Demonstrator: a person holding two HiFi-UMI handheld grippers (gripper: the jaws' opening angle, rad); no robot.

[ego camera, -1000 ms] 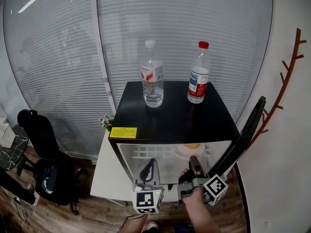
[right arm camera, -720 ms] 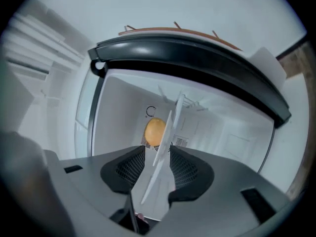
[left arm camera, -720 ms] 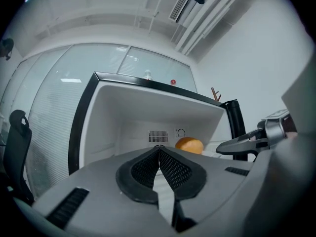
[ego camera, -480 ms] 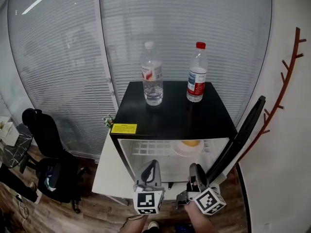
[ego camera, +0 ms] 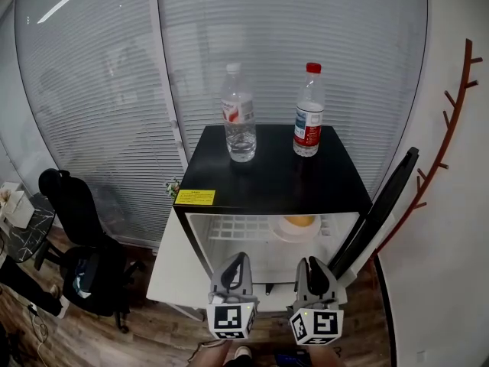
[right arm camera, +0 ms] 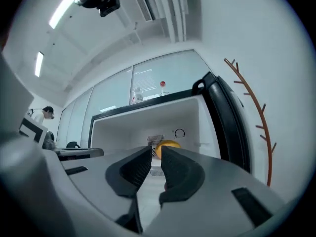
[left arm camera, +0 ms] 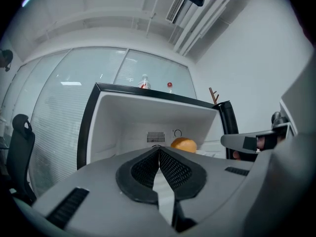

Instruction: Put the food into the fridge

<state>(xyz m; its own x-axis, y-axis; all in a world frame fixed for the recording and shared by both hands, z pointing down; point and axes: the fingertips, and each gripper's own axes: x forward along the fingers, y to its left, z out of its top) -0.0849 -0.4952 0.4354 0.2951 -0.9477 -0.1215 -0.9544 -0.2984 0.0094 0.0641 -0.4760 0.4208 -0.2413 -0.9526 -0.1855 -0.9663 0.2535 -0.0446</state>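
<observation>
The small white fridge [ego camera: 267,182] with a black top stands with its door [ego camera: 380,209] swung open to the right. Inside, on the shelf, a round orange food item [ego camera: 300,221] rests on a white plate [ego camera: 290,234]. It also shows in the left gripper view as the orange food [left arm camera: 183,144] and in the right gripper view as the orange food [right arm camera: 170,144]. My left gripper [ego camera: 238,261] hangs in front of the opening, shut and empty. Beside it, my right gripper [ego camera: 312,266] is closing, a narrow gap between its jaws and nothing in it.
Two water bottles stand on the fridge top, a clear-capped bottle [ego camera: 238,113] and a red-capped bottle [ego camera: 308,110]. Window blinds lie behind. A black office chair [ego camera: 80,235] stands at the left on the wooden floor. A brown branch-shaped rack [ego camera: 451,121] hangs on the right wall.
My right gripper has drawn back from the fridge opening, level with the left one, and its jaws have narrowed. The orange food stays on its plate inside.
</observation>
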